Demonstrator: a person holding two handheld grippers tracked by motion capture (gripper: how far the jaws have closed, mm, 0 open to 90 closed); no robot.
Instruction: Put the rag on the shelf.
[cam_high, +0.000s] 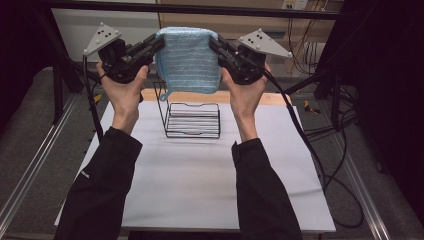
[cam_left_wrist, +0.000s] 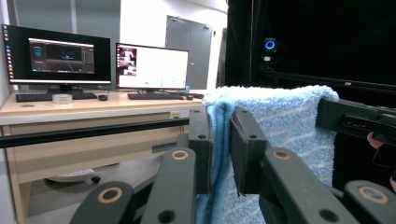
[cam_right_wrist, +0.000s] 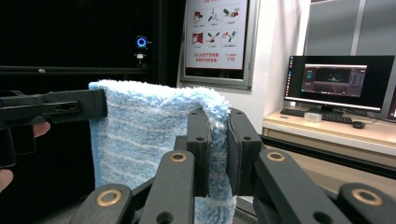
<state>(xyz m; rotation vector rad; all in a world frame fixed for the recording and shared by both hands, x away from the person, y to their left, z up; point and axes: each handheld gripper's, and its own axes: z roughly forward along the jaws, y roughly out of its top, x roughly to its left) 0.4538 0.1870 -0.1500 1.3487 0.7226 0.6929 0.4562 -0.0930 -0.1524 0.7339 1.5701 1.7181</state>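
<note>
Both grippers are up in the air with a blue towel (cam_high: 188, 60) stretched between them. The left gripper (cam_high: 159, 44) has its fingers (cam_left_wrist: 201, 140) clamped on the towel's left top corner, the cloth squeezed between the pads. The right gripper (cam_high: 214, 44) has its fingers (cam_right_wrist: 198, 140) pinched on the right top corner. The towel hangs down flat between the two sets of fingers, and below it a black wire rack (cam_high: 192, 120) stands on the white counter (cam_high: 190, 185).

Blue towel (cam_high: 189, 57) hanging above rack (cam_high: 192, 120)
</note>
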